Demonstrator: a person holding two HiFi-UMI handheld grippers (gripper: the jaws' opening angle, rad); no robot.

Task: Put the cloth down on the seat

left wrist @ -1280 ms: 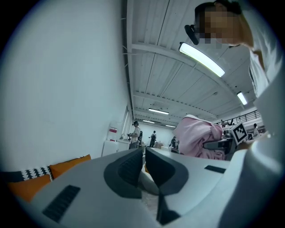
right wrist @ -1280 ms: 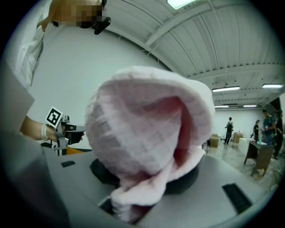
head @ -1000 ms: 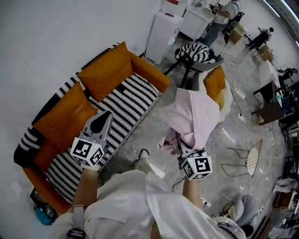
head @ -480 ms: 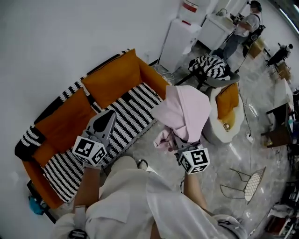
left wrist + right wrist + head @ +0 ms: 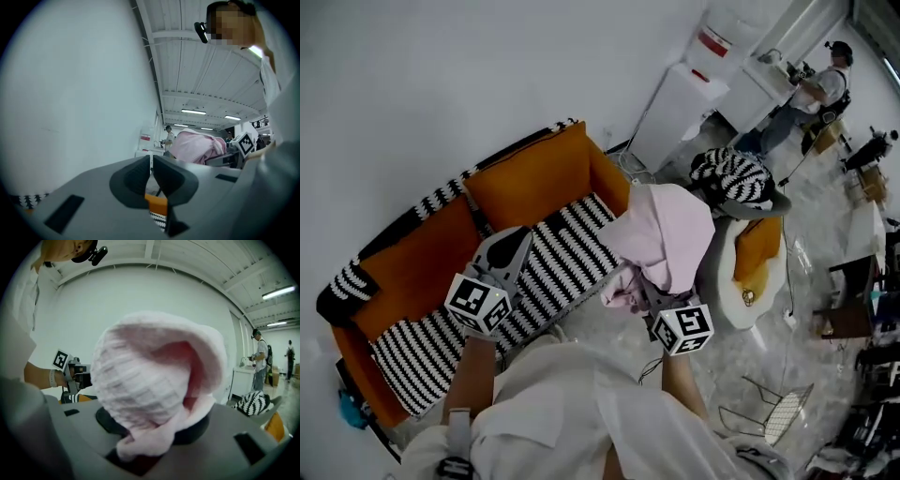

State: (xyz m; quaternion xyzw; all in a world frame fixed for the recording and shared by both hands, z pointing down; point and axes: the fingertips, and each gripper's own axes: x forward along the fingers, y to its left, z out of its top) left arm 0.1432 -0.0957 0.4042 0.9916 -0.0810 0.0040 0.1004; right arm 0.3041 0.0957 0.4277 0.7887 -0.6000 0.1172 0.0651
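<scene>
A pink cloth (image 5: 154,371) fills the middle, bunched into a tall ribbed mound. The right gripper (image 5: 154,428) at 6 o'clock has its dark jaws pressed on the cloth's lower folds, and a twisted end spills toward the camera. At 9 o'clock the left gripper (image 5: 80,377) shows, with its marker cube. At 3 o'clock a person (image 5: 259,359) stands by a white counter (image 5: 244,380). A striped cushion (image 5: 251,403) lies at 4 o'clock.
</scene>
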